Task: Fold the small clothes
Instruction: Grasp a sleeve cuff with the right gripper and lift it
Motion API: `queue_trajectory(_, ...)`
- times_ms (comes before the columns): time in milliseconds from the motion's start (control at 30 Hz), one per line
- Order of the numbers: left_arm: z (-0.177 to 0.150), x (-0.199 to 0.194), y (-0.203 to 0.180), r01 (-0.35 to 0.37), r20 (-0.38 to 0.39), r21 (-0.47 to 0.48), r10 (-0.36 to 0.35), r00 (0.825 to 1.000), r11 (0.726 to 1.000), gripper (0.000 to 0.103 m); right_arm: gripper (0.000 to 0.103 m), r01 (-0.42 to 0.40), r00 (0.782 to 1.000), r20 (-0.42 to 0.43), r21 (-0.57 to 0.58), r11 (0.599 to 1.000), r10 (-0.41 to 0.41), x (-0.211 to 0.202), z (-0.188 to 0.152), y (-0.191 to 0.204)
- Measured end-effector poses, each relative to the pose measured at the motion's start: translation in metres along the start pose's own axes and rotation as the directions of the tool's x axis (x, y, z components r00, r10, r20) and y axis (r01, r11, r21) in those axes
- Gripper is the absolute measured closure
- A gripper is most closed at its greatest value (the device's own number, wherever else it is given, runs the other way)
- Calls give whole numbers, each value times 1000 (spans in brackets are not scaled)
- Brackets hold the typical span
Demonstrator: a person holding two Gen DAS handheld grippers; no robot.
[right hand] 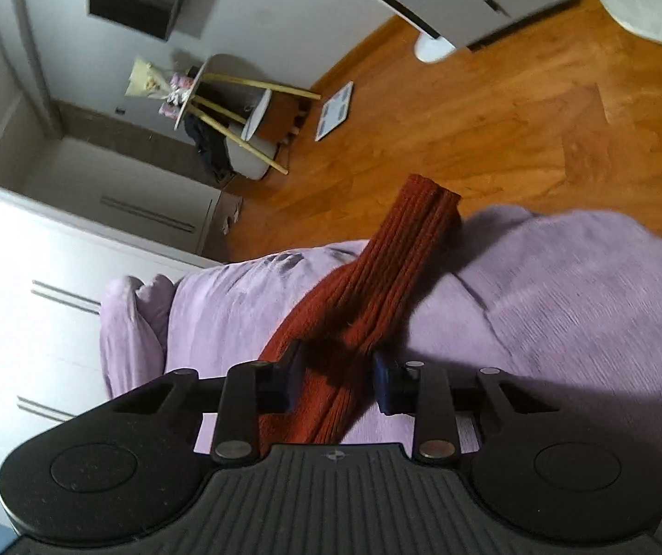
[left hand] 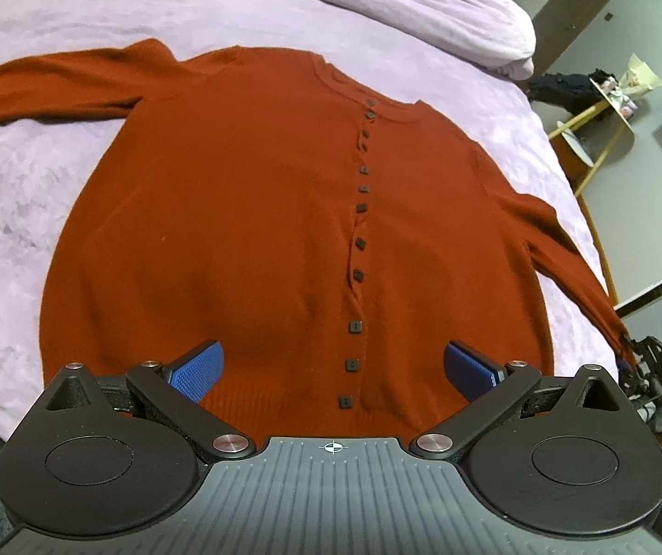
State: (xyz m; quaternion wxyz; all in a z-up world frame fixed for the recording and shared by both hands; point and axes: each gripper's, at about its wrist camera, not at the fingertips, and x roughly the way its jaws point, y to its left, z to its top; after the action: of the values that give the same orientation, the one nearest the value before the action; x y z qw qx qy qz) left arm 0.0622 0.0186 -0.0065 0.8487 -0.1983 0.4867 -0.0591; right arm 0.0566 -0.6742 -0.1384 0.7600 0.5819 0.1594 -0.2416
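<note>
Both grippers work over a rust-red buttoned cardigan [left hand: 248, 212] spread flat, front up, on a bed covered by a lilac blanket [left hand: 30, 175]. Seen from the left wrist, the left gripper [left hand: 333, 372] hovers above the cardigan's lower hem, its blue-padded fingers [left hand: 199, 372] spread wide with nothing between them. A row of dark square buttons [left hand: 359, 244] runs from the cardigan's neckline down to the hem, passing between those fingers. One sleeve stretches away from the cardigan's body to the far left; the other sleeve [left hand: 576, 259] trails towards the blanket's right edge, where the right gripper [left hand: 650, 360] shows only in part.

Seen from the right wrist, the right gripper [right hand: 335, 384] straddles that sleeve's ribbed cuff [right hand: 391, 259], which lies across the blanket's edge with its tip hanging past it over a wooden floor [right hand: 493, 115]. Its fingers stand close on either side of the cuff; whether the pads already press the knit cannot be told. Beyond the cuff stand a small gold-legged side table [right hand: 220, 101] and white cupboards [right hand: 30, 300].
</note>
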Motion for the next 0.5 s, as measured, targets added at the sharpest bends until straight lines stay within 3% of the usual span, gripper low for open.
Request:
queue_trajectory(133,4,1,10,34,-12,-37,-35,999,999,0,96,33,999,-3,-57,998,-33,-4,6,14)
queue_trajectory(200,6,1,15,74,-11,-57,-75,997,996,0,96,34,999,33,-152,988,-30,-12,3,38)
queue_trajectory(267,12,0,17,108,13,-59,-108,994,992,1,96,-12,998,53,-295,955,29,-22,-10,74)
queue_trajectory(333,19,0,15,138,40,-28,-137,990,990,1,96,-129,990,-8,-418,899,139,-32,-37,117)
queue_trajectory(400,30,3,9,161,60,8,-161,985,987,1,96,-303,953,-167,-532,791,253,-39,-81,162)
queue_trajectory(467,46,10,1,203,85,51,-207,975,978,2,96,-495,867,-374,-575,651,328,-44,-138,197)
queue_trajectory(500,51,13,-3,219,92,61,-223,970,974,3,93,-564,821,-460,-561,606,338,-45,-163,206)
